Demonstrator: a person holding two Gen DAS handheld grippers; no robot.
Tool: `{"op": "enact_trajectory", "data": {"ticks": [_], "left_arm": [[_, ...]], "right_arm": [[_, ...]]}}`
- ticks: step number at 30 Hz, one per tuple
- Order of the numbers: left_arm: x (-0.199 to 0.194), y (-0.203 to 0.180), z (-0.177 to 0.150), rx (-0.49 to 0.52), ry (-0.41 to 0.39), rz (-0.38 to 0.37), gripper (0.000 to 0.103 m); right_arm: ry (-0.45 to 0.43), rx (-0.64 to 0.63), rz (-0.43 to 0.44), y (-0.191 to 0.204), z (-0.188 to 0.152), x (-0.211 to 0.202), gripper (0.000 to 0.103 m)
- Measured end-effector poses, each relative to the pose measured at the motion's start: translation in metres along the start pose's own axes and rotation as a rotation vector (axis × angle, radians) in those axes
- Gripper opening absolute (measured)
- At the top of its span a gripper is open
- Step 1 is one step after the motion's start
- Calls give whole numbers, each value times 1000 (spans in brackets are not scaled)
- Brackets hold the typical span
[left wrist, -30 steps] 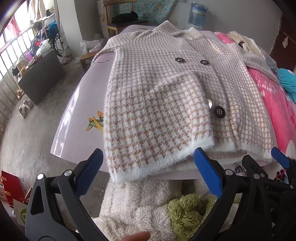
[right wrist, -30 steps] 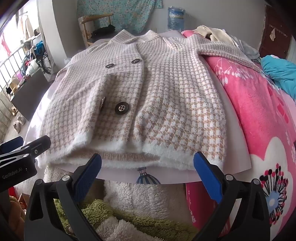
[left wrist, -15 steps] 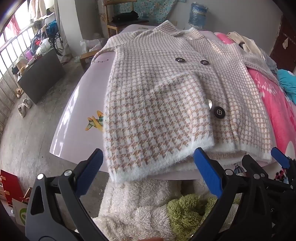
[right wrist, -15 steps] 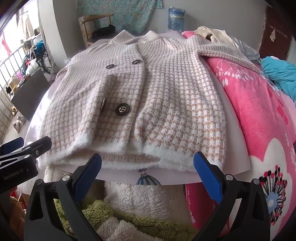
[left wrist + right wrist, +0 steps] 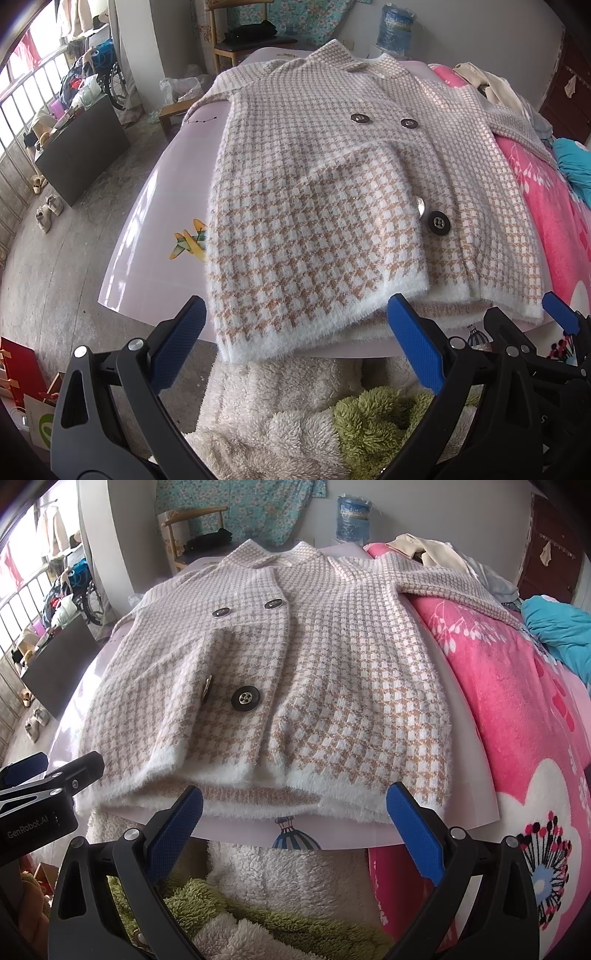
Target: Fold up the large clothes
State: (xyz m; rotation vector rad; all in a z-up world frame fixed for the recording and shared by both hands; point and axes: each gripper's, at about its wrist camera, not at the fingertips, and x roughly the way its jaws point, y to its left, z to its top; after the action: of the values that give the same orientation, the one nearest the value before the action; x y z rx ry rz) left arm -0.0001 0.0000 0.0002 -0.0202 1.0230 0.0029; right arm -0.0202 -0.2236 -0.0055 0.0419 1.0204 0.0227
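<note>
Both tongs, left (image 5: pixel 295 343) and right (image 5: pixel 293 825), spread, empty, short of houndstooth coat (image 5: pixel 295 664) hem. Pinch hem corners evenly, all layers.

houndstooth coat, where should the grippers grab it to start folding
Grip the fuzzy white hem at its two near corners, coming in low from the near table edge. The coat lies flat, hem overhanging toward both open grippers: left gripper, right gripper.
</note>
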Motion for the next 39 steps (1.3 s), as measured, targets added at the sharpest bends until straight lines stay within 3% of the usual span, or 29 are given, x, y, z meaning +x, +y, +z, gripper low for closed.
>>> {"op": "enact_trajectory", "data": {"ticks": [39], "left_arm": [[3, 1, -2, -3, -1, -4, 95]], "right_arm": [[-8, -7, -5, 1, 4, -4, 97]]}}
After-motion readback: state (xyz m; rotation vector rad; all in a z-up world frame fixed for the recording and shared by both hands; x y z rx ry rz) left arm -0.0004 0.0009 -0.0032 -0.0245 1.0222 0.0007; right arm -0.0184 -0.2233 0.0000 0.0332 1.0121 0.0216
